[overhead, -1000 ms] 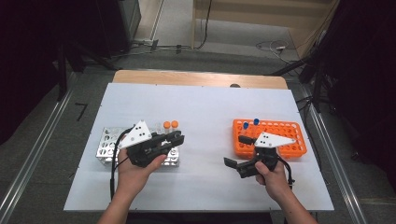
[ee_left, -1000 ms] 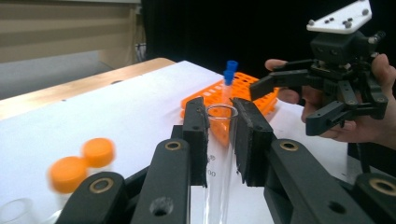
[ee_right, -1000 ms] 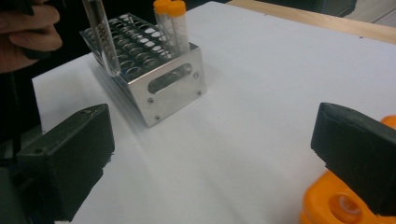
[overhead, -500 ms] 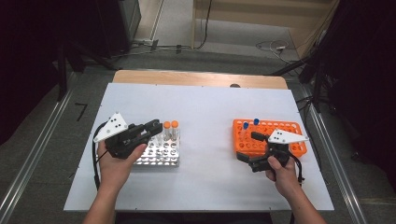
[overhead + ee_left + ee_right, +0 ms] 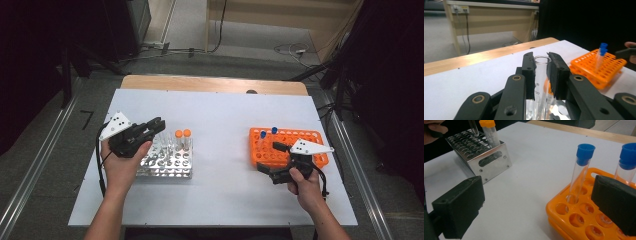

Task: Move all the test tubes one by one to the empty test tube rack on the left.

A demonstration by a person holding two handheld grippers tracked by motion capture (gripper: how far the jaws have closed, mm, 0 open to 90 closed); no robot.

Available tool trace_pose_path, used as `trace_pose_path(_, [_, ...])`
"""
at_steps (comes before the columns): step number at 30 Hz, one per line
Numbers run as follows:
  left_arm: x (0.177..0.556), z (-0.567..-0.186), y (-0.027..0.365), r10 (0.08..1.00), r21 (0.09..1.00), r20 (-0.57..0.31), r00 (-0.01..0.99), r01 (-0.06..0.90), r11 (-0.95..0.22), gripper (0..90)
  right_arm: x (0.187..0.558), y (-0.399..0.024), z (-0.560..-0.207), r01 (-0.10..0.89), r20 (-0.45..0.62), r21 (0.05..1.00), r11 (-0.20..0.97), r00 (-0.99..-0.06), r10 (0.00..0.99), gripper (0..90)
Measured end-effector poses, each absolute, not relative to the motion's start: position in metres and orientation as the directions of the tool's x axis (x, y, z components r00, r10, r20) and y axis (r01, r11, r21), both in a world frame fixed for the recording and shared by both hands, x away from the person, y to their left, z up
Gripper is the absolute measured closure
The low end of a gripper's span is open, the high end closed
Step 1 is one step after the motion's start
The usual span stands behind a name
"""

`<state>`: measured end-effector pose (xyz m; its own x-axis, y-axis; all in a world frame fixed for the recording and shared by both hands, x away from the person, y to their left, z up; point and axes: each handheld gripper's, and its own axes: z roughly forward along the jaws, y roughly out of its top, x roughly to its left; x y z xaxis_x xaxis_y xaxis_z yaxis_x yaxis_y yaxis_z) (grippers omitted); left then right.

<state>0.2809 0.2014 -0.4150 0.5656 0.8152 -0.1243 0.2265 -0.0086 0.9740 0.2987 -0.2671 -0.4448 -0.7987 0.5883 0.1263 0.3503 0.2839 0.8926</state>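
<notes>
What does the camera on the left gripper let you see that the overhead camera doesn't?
The left gripper view alone shows the jaws of the left gripper pressed on a clear uncapped tube, with print on its glass. The high view alone shows the whole white table, both hands, the right gripper with jaws open, and two orange-capped tubes standing in the metal rack. Both views share the orange rack with its two blue-capped tubes, the table's wooden far edge and part of the metal rack.

Only faint digits, seemingly "00", are readable, on the clear tube (image 5: 541, 82).
</notes>
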Motion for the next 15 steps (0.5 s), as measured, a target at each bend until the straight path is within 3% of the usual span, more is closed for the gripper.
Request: trace_pose_path(15, [0.293, -0.429, 0.198, 0.85, 0.97, -0.108, 0.516, 0.243, -0.024, 76.7, 0.297, -0.275, -0.446, 0.361, 0.129, 0.892, 0.272, -0.779, 0.613, 0.0])
